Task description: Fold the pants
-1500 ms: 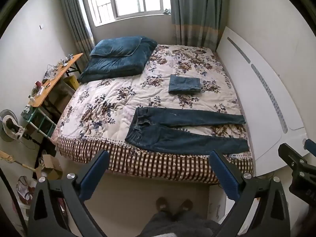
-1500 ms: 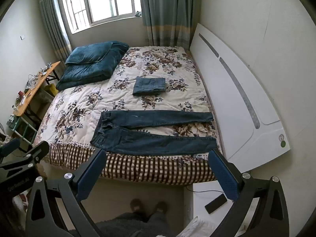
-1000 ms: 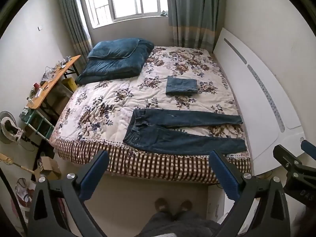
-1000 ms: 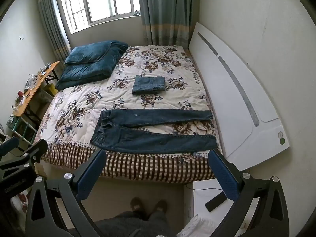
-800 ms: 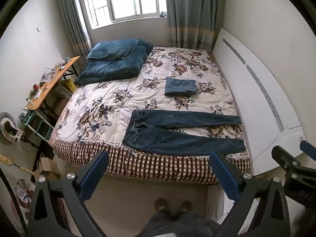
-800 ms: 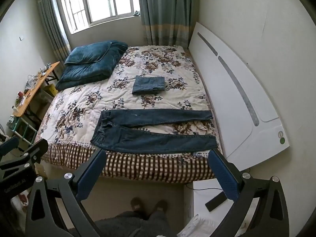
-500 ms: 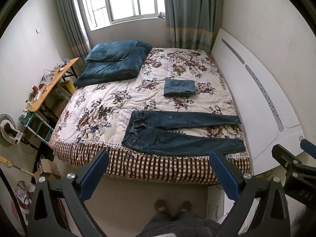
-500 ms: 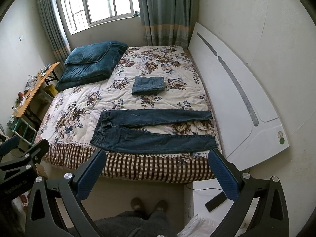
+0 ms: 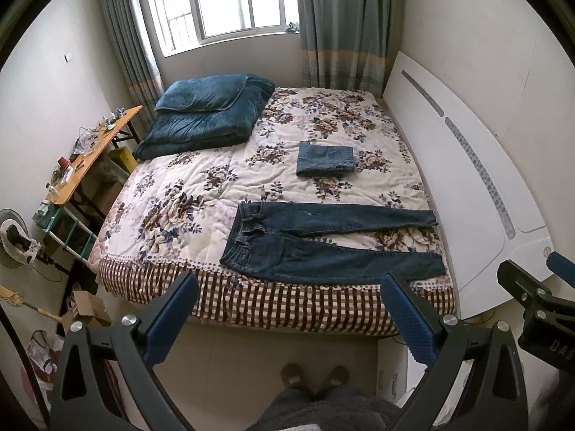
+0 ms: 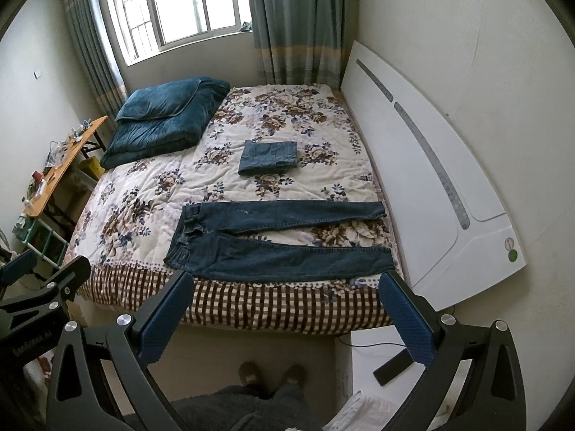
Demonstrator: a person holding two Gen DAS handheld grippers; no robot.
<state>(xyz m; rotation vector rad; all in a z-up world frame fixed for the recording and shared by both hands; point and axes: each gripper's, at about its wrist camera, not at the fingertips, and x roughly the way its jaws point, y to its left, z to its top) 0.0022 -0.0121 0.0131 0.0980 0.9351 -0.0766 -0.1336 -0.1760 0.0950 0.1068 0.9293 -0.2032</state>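
Note:
Dark blue jeans (image 9: 323, 240) lie flat near the front edge of the floral bed (image 9: 201, 194), waist to the left, both legs spread to the right. They also show in the right wrist view (image 10: 273, 237). A folded pair of jeans (image 9: 325, 159) sits farther back on the bed, also seen in the right wrist view (image 10: 268, 157). My left gripper (image 9: 287, 319) is open and empty, held above the floor in front of the bed. My right gripper (image 10: 285, 318) is open and empty, held to its right.
A folded blue quilt with a pillow (image 9: 205, 115) lies at the bed's back left. A white headboard (image 9: 467, 186) runs along the right. An orange desk (image 9: 90, 151) stands left. A nightstand with a phone (image 10: 391, 362) is lower right. My feet (image 9: 312, 377) stand on the floor.
Both grippers have drawn slightly back and up from the bed, so the bed sits a little higher in view. Jaws stay open. The jeans have not moved.

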